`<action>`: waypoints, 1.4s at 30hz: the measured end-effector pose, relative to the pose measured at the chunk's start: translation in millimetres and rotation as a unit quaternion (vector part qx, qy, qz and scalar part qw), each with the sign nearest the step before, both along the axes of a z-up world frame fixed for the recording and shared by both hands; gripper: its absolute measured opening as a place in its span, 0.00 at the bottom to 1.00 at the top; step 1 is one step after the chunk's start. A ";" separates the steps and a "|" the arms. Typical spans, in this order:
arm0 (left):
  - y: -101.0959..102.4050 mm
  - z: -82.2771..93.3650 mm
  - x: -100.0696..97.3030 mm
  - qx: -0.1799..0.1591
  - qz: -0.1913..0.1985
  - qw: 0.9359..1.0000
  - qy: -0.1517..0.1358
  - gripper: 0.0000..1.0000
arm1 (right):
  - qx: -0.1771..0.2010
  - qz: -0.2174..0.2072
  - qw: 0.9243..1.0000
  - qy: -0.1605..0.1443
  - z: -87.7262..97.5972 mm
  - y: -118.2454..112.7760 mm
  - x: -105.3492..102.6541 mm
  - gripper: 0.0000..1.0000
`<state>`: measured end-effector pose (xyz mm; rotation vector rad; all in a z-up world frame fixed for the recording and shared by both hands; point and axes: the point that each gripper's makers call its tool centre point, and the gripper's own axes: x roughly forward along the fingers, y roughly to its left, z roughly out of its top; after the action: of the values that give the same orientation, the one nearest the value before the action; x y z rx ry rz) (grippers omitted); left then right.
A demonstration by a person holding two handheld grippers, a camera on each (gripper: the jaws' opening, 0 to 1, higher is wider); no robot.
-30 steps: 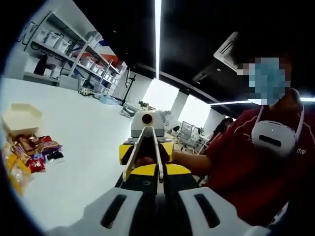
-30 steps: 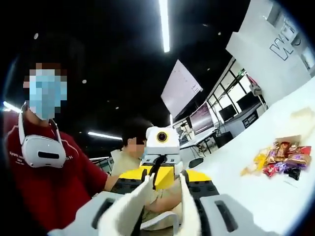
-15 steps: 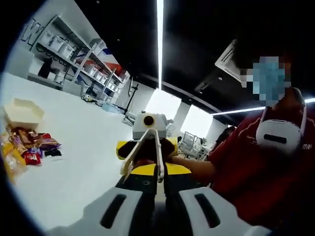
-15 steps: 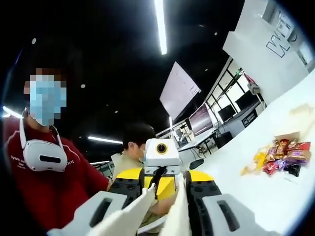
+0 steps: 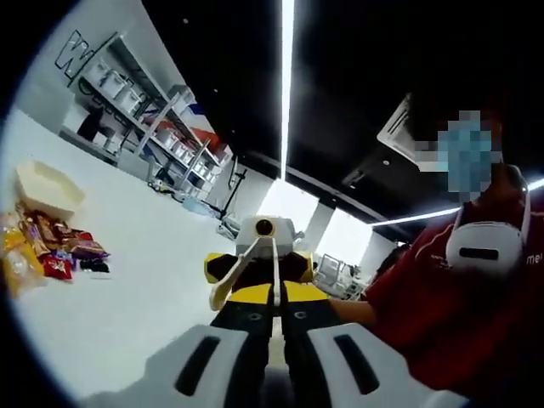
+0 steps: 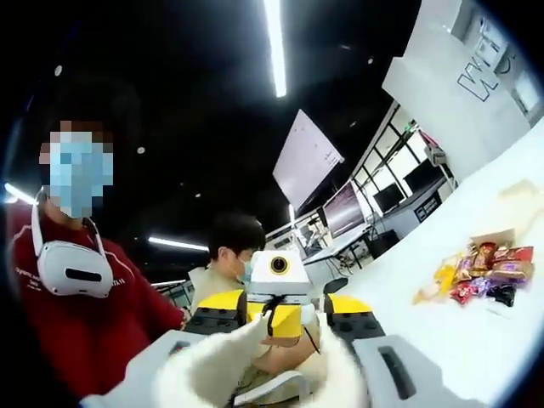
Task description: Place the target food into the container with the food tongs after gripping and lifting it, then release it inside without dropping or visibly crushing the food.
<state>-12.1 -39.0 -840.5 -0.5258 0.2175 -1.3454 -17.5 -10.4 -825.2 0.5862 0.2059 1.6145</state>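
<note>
Right gripper view: the tongs (image 6: pixel 217 361) are clamped by their handle end in the right hand-held gripper (image 6: pixel 276 365), and their two arms are now spread noticeably wider than half a second ago, when they lay close together in a narrow wedge. The squeeze is judged to have been eased so that the tongs spring open; nothing is held between their tips. Opposite, the left hand-held gripper (image 5: pixel 274 340) is raised and faces the right one. Its jaws appear pressed together with nothing seen between them.

The snacks (image 6: pixel 480 272), a small heap of wrapped items, lie on the white bench (image 6: pixel 442 340), well ahead and to the far right of the right hand-held gripper. The container (image 6: pixel 523 200), a pale open box, is seen just beyond the heap. From the left hand-held gripper the same heap and box are found far to the left. Neither has been displaced over the last second; the slight shift of the background is put down to the hands tilting.

Both tools are held high and pointed at each other, well apart from the food. No item has been gripped or lifted, so the task is assessed as not yet begun in substance. The opened tongs are read as readiness for a first pick. A long descent toward the heap will be required.
</note>
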 end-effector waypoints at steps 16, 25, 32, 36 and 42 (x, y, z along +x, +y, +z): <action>-4.6 -6.8 -3.9 0.019 -0.006 1.000 -0.013 0.01 | -0.025 -0.019 1.000 -0.005 -8.4 2.3 -0.3 0.23; -0.3 -5.2 -6.3 0.025 -0.020 0.999 -0.003 0.01 | -0.022 -0.008 1.000 -0.001 -7.0 6.8 -2.2 0.26; -0.9 -8.1 -6.9 0.025 -0.009 1.000 -0.001 0.01 | -0.027 -0.015 1.000 -0.004 -9.5 6.9 0.1 0.25; -0.8 -10.7 -8.3 0.027 -0.007 1.000 -0.002 0.01 | -0.033 -0.012 0.999 -0.005 -12.4 6.7 -1.8 0.24; 1.9 -12.4 -7.3 0.038 -0.003 0.999 -0.014 0.02 | -0.034 -0.023 0.999 -0.030 -10.9 9.1 -3.2 0.20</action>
<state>-19.4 -37.1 -852.9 -0.4429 0.2468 -1.3431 -20.7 -1.3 -836.1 0.4852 0.2007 1.5726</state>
